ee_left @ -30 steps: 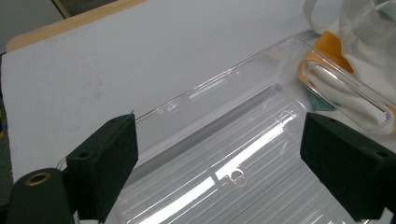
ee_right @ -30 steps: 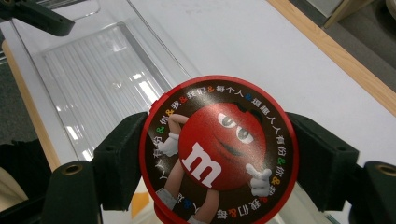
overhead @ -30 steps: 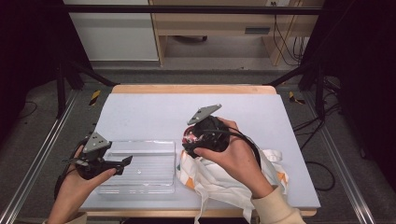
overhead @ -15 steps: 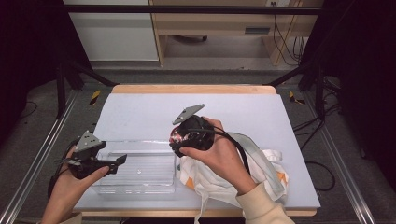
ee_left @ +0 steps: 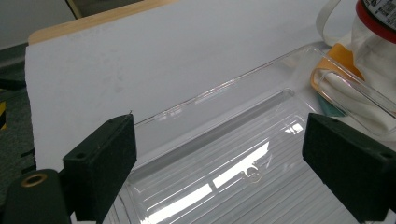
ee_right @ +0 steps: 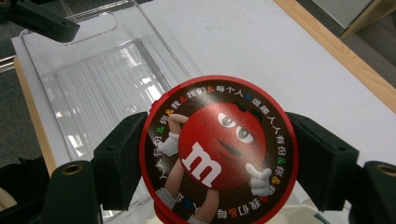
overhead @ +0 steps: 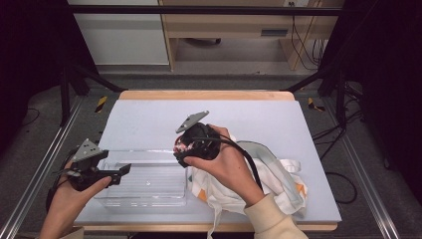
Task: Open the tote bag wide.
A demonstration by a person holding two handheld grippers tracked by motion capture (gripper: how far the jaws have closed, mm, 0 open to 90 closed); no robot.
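the candy tub [ee_right: 218, 151] is clamped by the right gripper [ee_right: 219, 163] above the clear tray [overhead: 149, 199]; the left gripper [ee_left: 224, 163] is held wide open, empty. if tilted, the tub could be dropped beside the tray.

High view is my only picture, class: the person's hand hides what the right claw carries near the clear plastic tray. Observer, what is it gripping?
Observer: The right claw is clamped on the sides of a round red lid printed with a red cartoon candy figure.
Operator: And is the left claw carrying anything?
Observer: No. The left claw stands open with nothing between its jaws, over the ribbed floor of the clear plastic tray.
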